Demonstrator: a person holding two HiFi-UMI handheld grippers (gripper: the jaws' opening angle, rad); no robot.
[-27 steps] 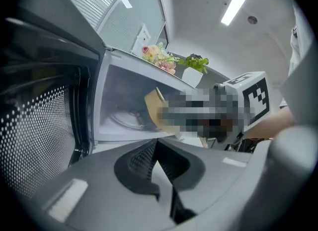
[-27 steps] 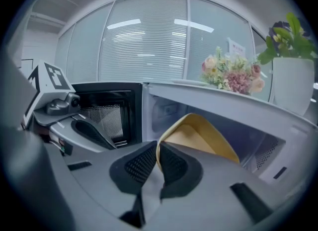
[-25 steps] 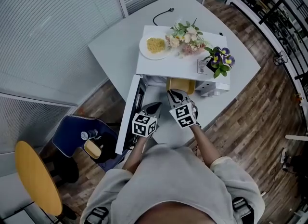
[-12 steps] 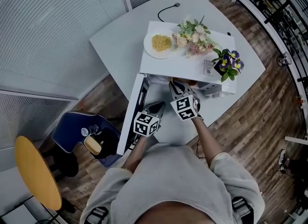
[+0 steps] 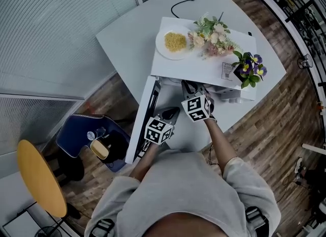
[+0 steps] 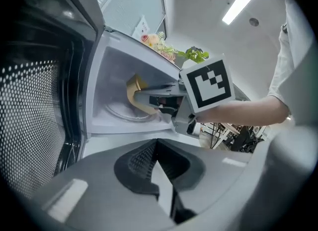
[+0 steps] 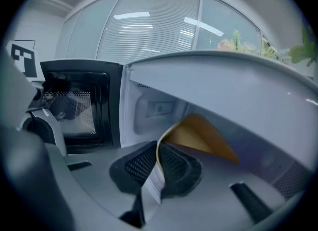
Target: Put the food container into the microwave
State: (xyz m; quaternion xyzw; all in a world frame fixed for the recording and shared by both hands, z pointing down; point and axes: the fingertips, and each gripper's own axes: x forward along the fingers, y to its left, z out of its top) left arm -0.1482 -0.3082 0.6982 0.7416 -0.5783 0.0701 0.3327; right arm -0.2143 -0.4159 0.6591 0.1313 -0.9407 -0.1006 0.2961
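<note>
Deeper into the microwave [image 5: 193, 70] goes the food container [image 7: 198, 133], right gripper [image 7: 158, 164] jaws clamped on it, left gripper [image 6: 157, 156] jaws together.

I see a pale grey table [image 5: 127, 34] carrying a white microwave [image 5: 198, 68] toward its right side, with the door open at the near-left edge. A black cable [image 5: 178, 5] lies by the far edge.

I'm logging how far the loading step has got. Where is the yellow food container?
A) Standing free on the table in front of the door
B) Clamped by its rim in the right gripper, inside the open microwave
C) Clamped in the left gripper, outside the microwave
B: the right gripper is shut on the rim of the food container, which is already within the microwave cavity.
</note>
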